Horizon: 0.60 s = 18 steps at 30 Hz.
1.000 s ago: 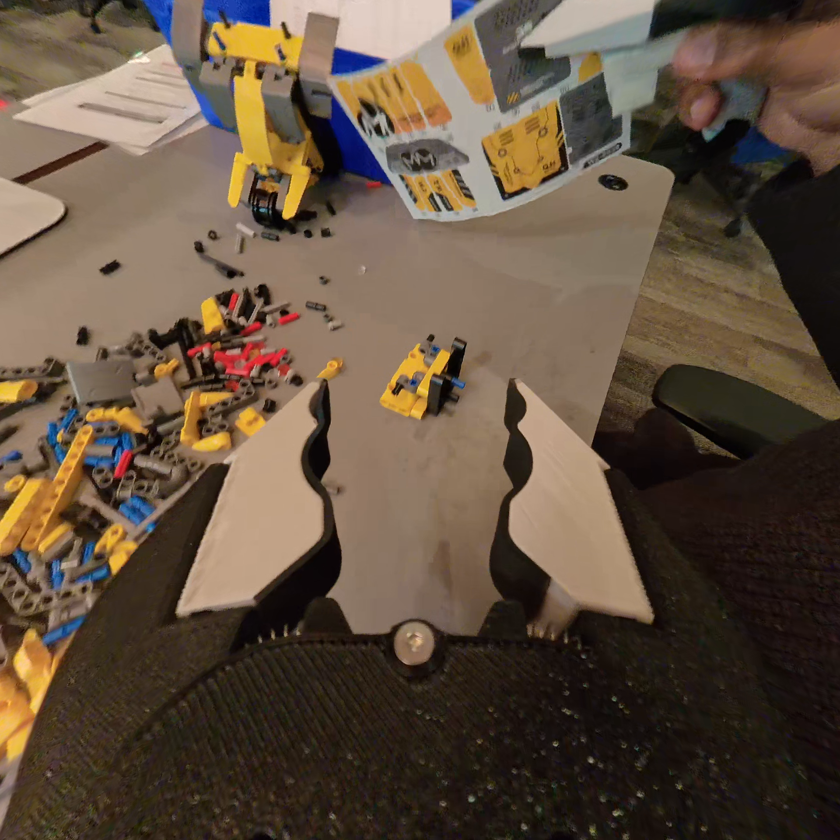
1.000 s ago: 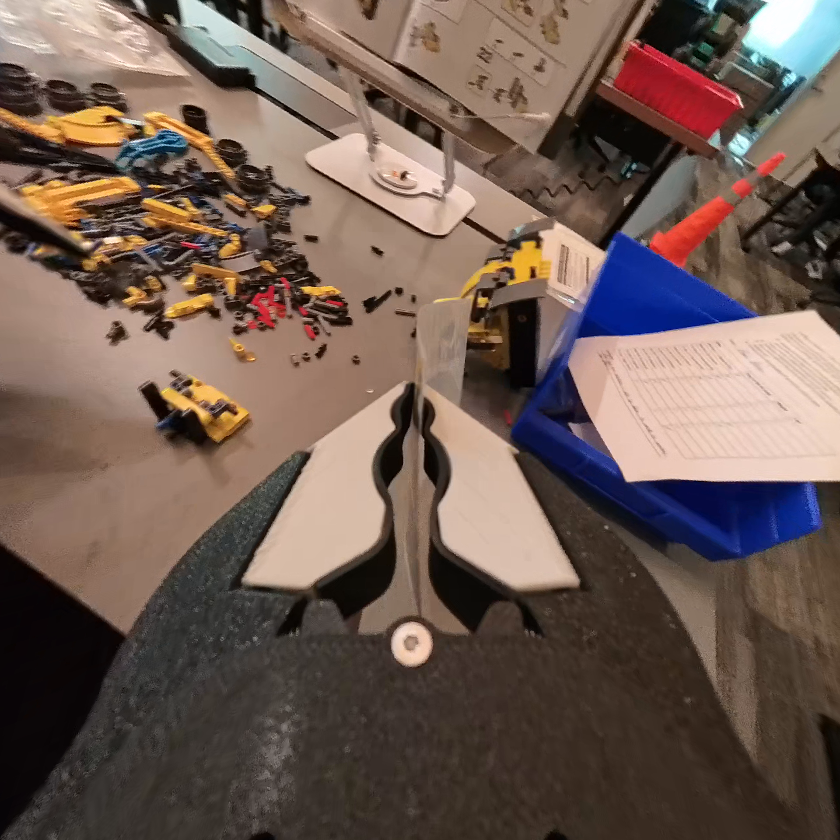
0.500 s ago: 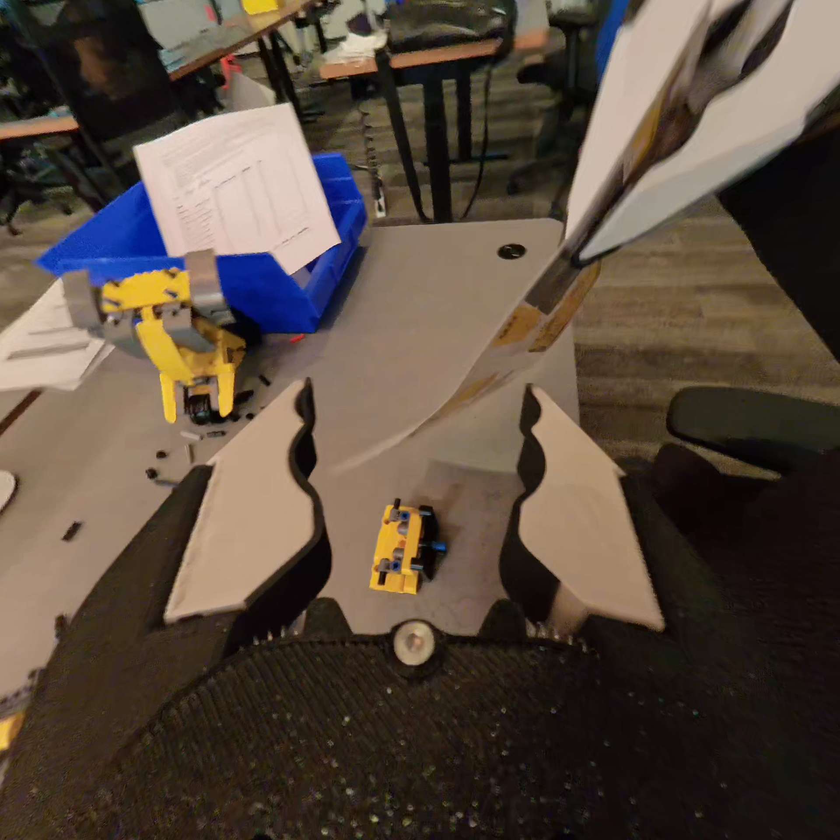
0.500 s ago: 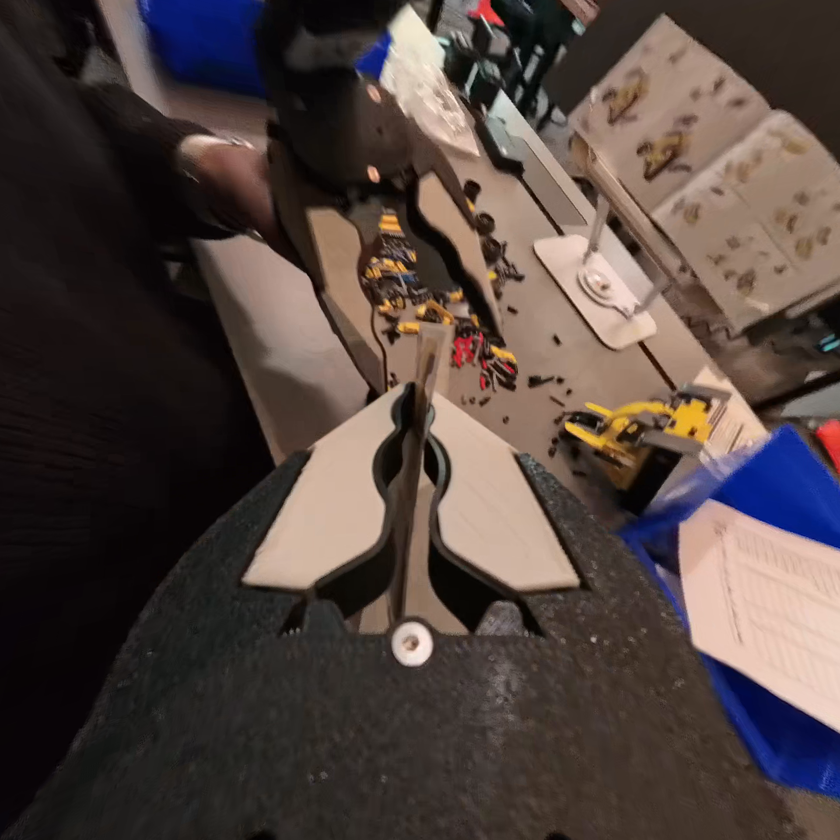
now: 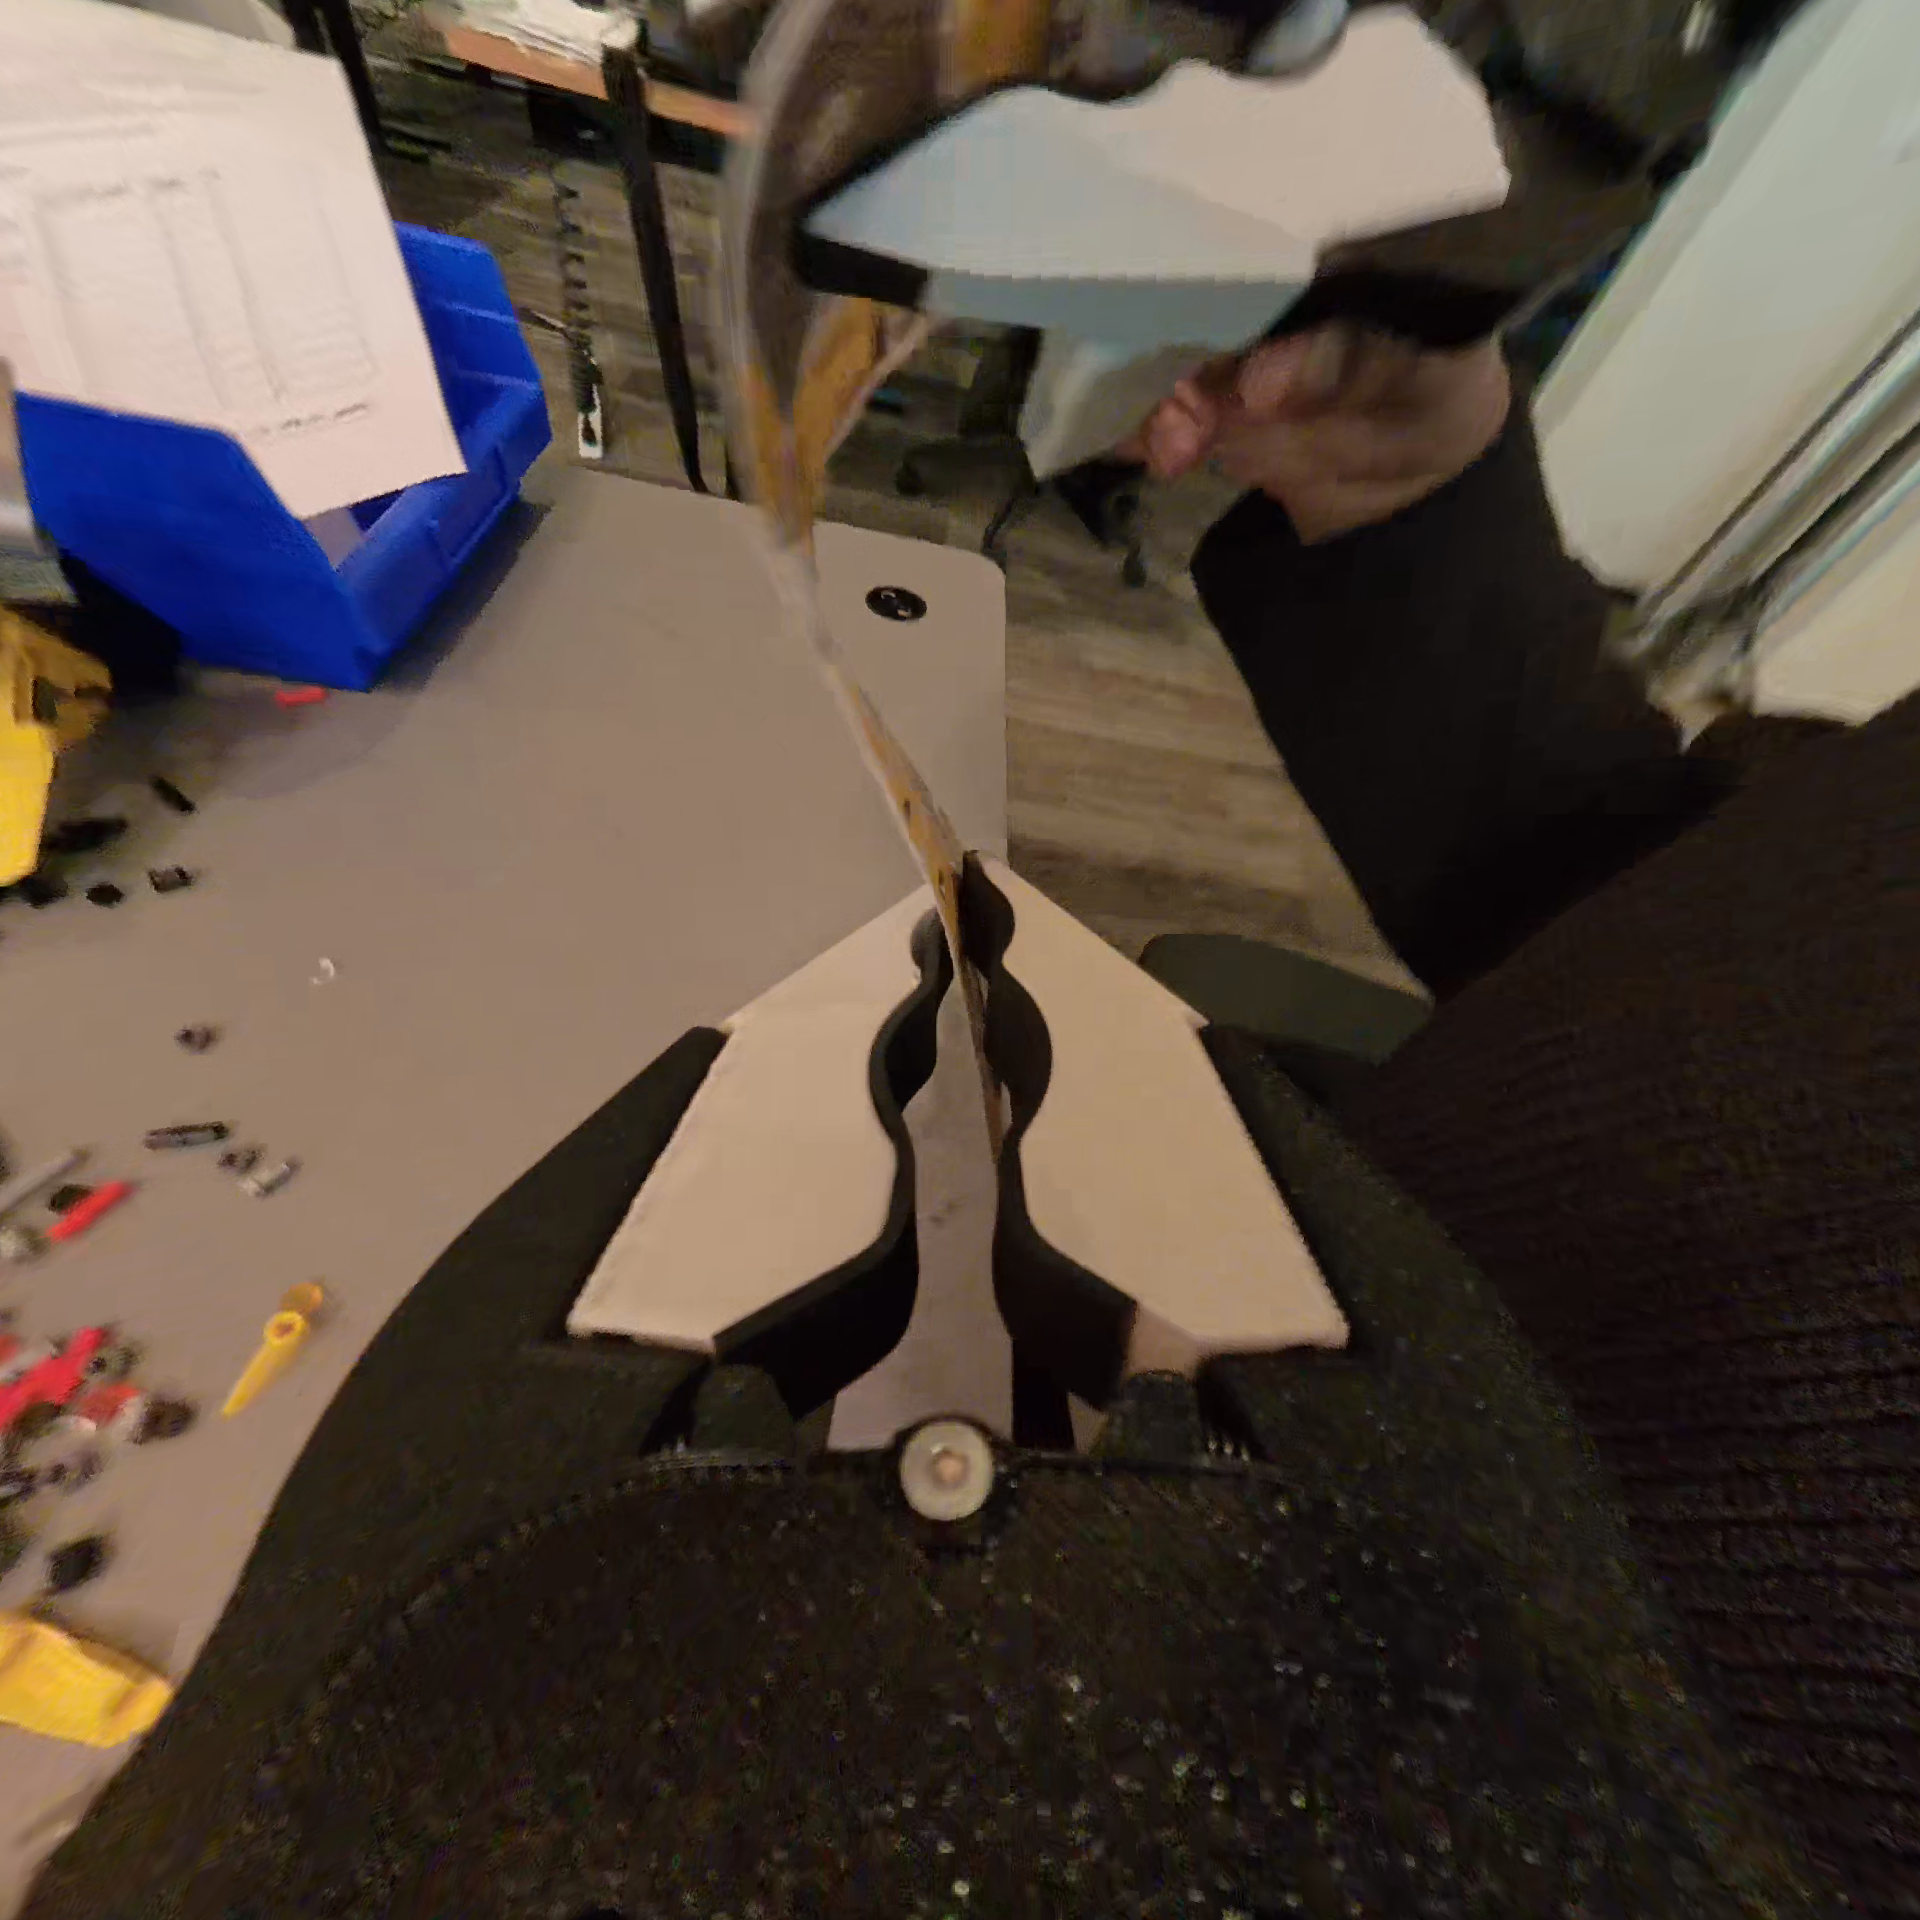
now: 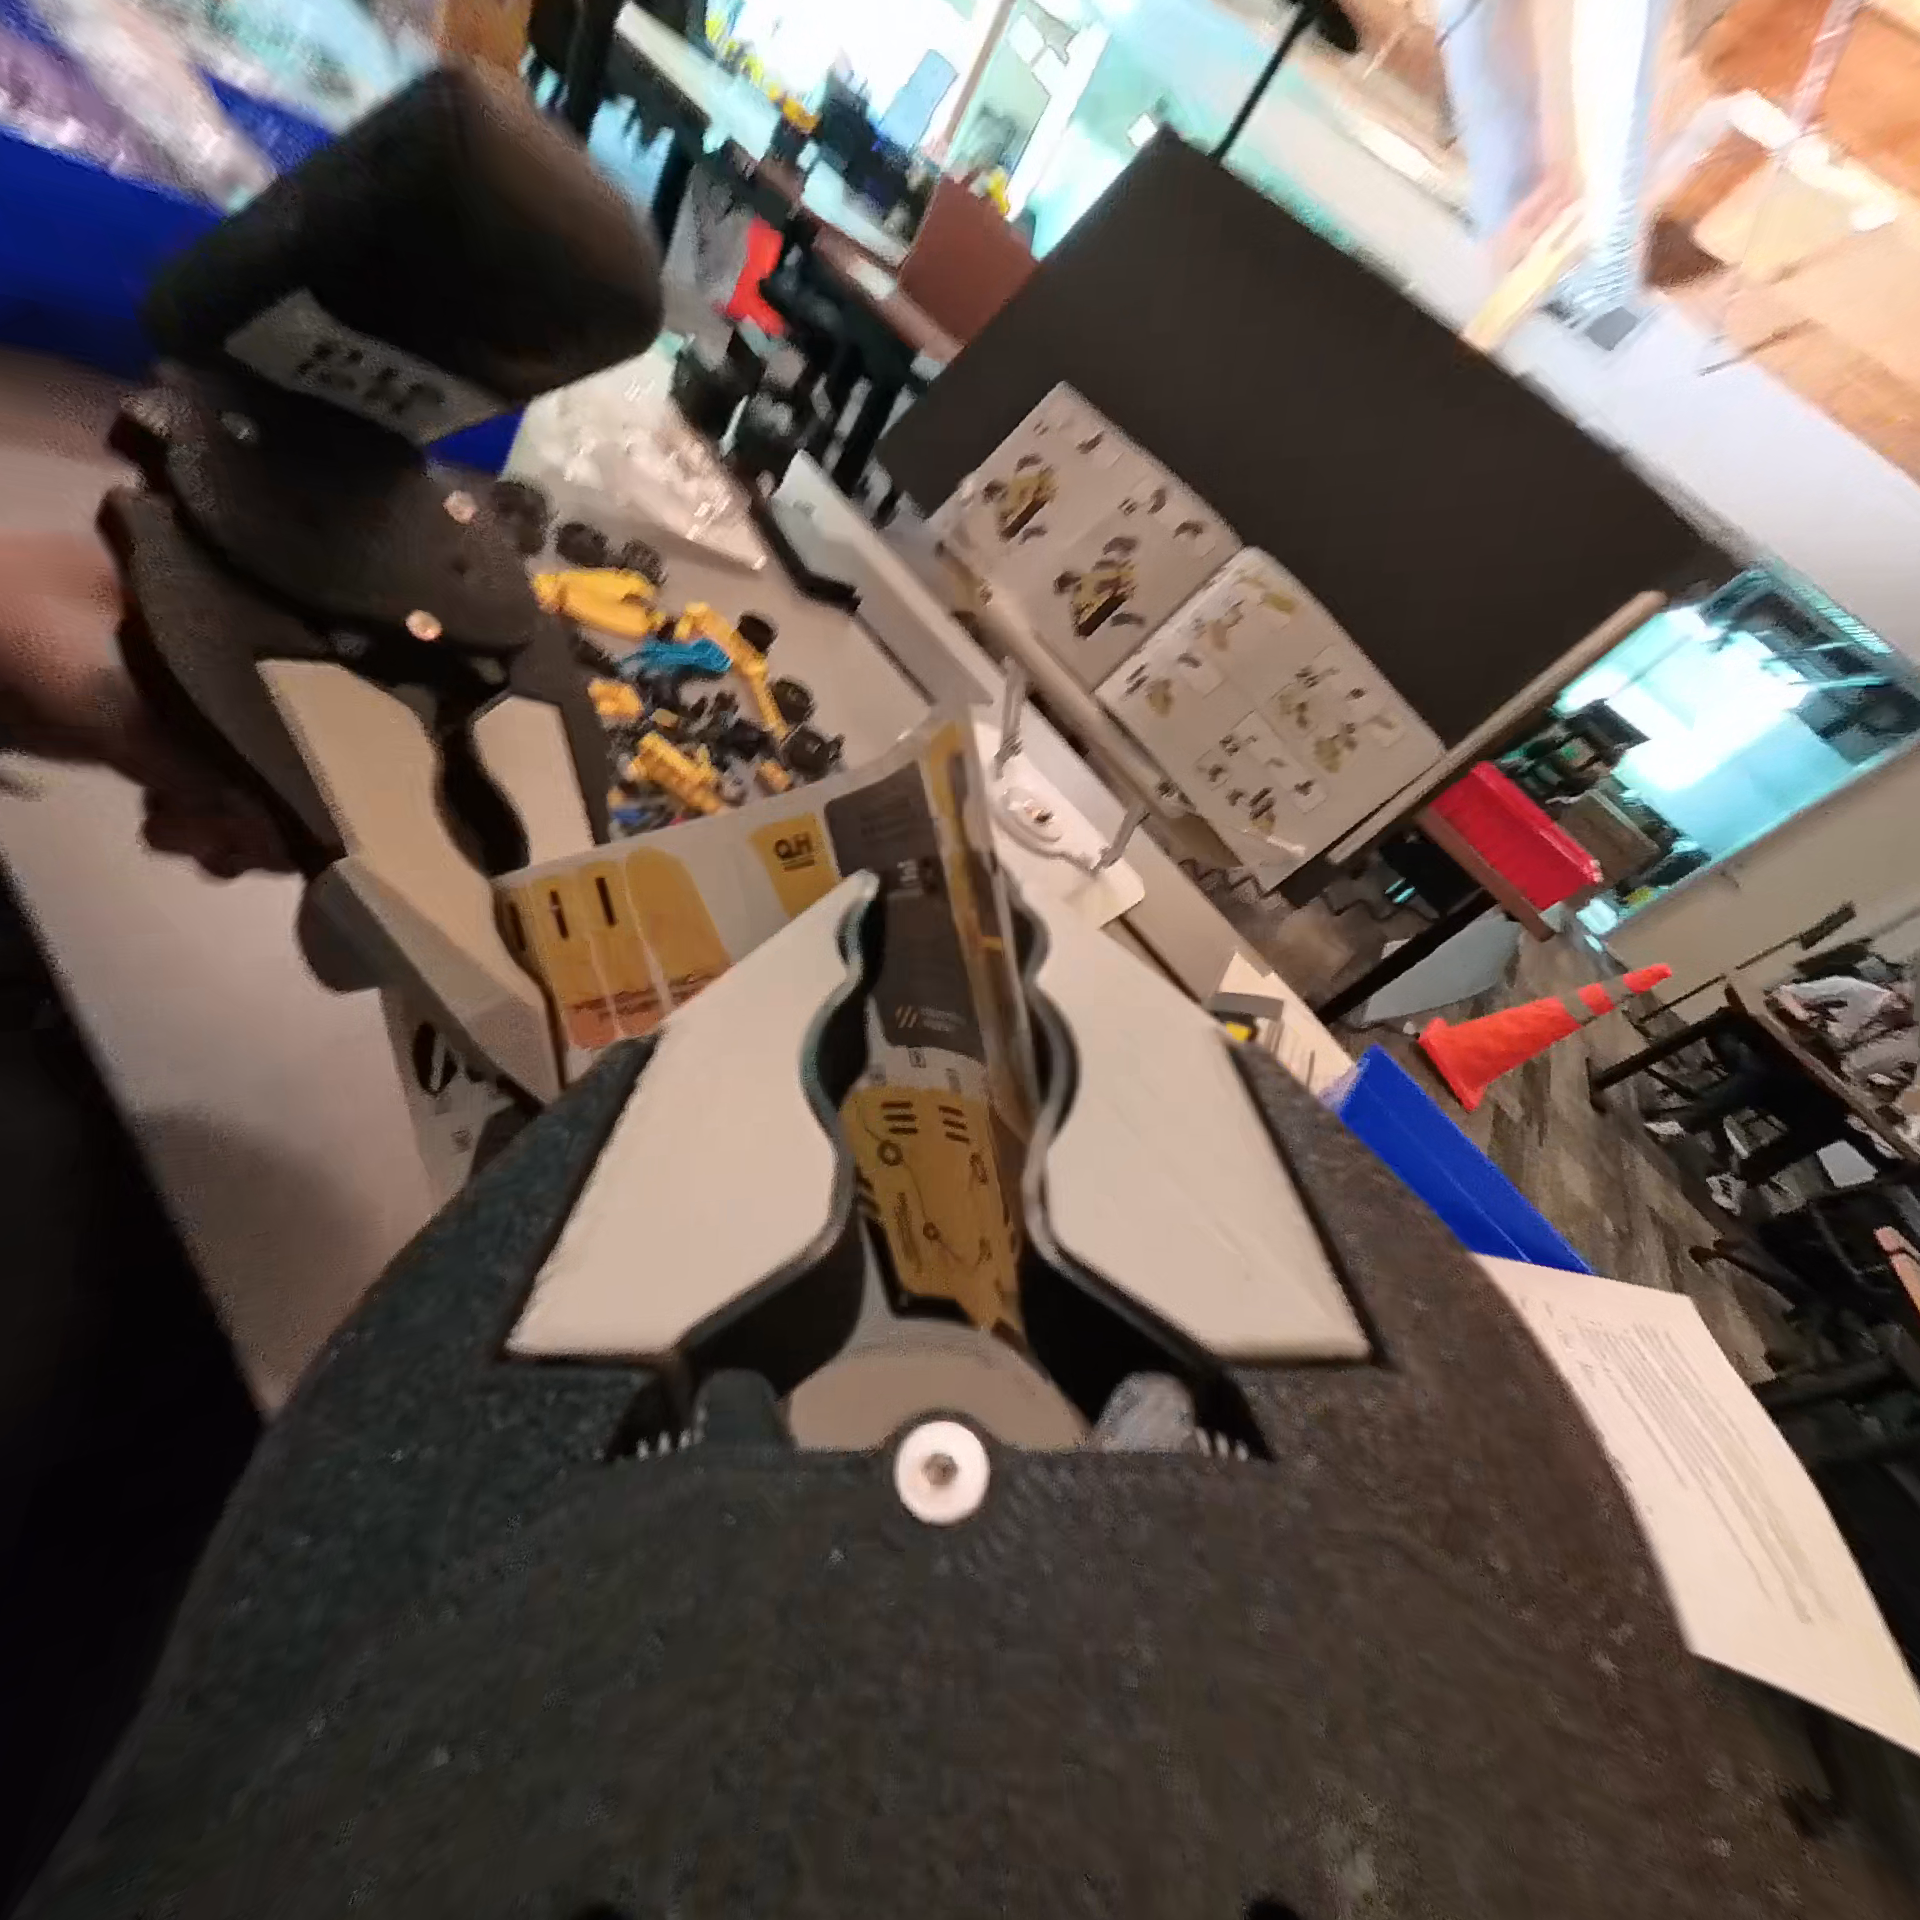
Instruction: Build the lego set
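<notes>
A sticker sheet [image 5: 883, 748] with yellow and grey stickers hangs in the air between my two grippers. My left gripper [image 5: 951, 894] is shut on its lower edge, both pads pressed on it, above the grey table's [image 5: 520, 935] right edge. In the right wrist view the sheet [image 6: 665, 935] runs from the left gripper [image 6: 530, 935] into my right gripper [image 6: 945, 904]. The right jaws stand apart. The sheet lies against the right pad, with a gap to the left pad. My right gripper also shows at the top of the left wrist view [image 5: 831, 260], held by a hand [image 5: 1330, 436].
A blue bin [image 5: 260, 540] with a printed paper [image 5: 187, 260] stands at the table's back left. Loose yellow, red and black bricks [image 5: 83, 1382] lie at the left. An open instruction booklet on a stand [image 6: 1174, 644] is beyond. A black chair armrest [image 5: 1278, 987] is to the right. The tips of one gripper are about 11 centimeters away from the tips of the other.
My left gripper was wide open below the sheet and has shut on its edge. My right gripper was shut on the sheet and its jaws have parted.
</notes>
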Motion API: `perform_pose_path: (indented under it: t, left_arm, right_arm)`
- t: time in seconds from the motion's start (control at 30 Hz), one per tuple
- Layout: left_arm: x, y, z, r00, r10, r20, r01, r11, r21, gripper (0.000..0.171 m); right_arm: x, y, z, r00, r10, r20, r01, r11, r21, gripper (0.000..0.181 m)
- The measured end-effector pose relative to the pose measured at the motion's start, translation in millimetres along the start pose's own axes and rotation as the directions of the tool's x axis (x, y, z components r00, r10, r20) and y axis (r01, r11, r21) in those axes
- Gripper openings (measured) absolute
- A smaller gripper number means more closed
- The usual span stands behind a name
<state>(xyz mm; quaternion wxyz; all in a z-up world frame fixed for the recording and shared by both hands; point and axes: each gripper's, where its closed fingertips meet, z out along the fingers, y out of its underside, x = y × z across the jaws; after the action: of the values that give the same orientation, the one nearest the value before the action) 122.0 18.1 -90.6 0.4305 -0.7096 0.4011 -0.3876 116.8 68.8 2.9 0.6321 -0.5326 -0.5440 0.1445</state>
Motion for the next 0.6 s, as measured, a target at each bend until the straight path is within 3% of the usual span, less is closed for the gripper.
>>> perform_pose_path:
  t: [0.1, 0.17, 0.33, 0.4, 0.43, 0.5, 0.6]
  left_arm:
    - [-21.0, -4.4, -13.0, 0.991, -0.133, 0.014, 0.131, 0.988, 0.081, 0.0]
    - [-40.3, -6.1, -25.7, 0.979, -0.192, 0.065, 0.183, 0.975, 0.124, 0.0]
    - [-83.7, -12.5, -62.8, 0.941, -0.211, 0.263, 0.158, 0.965, 0.21, 0.0]
    - [-99.6, -16.4, -80.5, 0.91, -0.188, 0.37, 0.103, 0.966, 0.238, 0.0]
    - [-106.0, -18.7, -89.9, 0.889, -0.167, 0.426, 0.065, 0.968, 0.244, 0.0]
    - [-110.6, -23.0, -103.7, 0.845, -0.084, 0.529, -0.038, 0.976, 0.215, 0.0]
    - [-103.2, -22.3, -103.6, 0.771, 0.108, 0.627, -0.197, 0.978, 0.074, 0.0]
  right_arm:
    - [27.6, 8.1, 5.2, 0.983, 0.109, -0.147, -0.101, 0.993, 0.057, 0.053]
    - [38.0, 14.6, 5.7, 0.961, 0.191, -0.201, -0.18, 0.981, 0.073, 0.059]
    - [55.6, -4.7, -11.8, 0.88, 0.341, -0.331, -0.217, 0.908, 0.359, 0.056]
    - [50.1, -9.2, -11.0, 0.866, 0.37, -0.337, -0.217, 0.884, 0.414, 0.039]
    - [40.8, -8.4, -2.5, 0.872, 0.391, -0.294, -0.26, 0.88, 0.398, 0.032]
    - [11.4, -3.2, 28.0, 0.859, 0.502, -0.104, -0.455, 0.84, 0.296, 0.054]
    - [-38.5, -3.4, 66.4, 0.702, 0.682, 0.204, -0.709, 0.697, 0.11, 0.088]
